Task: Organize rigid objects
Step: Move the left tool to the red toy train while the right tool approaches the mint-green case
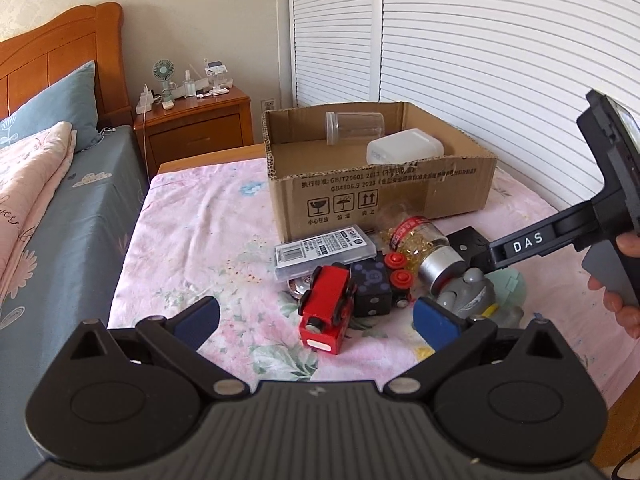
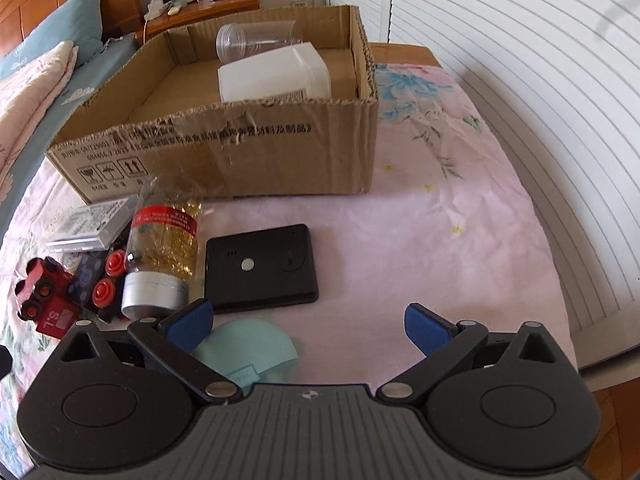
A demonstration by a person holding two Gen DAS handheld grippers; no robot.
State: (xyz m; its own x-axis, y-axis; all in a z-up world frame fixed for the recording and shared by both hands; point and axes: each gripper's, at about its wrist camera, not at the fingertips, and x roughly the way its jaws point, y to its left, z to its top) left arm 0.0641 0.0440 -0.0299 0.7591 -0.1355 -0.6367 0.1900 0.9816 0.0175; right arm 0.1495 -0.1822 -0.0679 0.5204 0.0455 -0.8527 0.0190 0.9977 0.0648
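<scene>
Hovering low over a pink floral sheet, both grippers stand wide open with nothing between their blue pads. The left gripper points at a red toy train lying just ahead of it, beside a black toy car with red wheels. The right gripper hangs above a flat black device and a round teal object, whose near edge is hidden under its left finger. In the left view the right gripper's arm, marked DAS, reaches in from the right with a hand around its grip.

A cardboard box sits open at the far side of the sheet. Inside it lie a clear jar on its side and a white container in front of it. Close before the box, a bottle of yellow capsules with a red label and a silver cap lies on its side, touching the black car. A clear flat case rests near the box wall, partly on the toys. A grey figure lies behind the bottle's cap; its exact shape is hard to make out.

Beyond, a bed and a wooden nightstand stand by the wall.
</scene>
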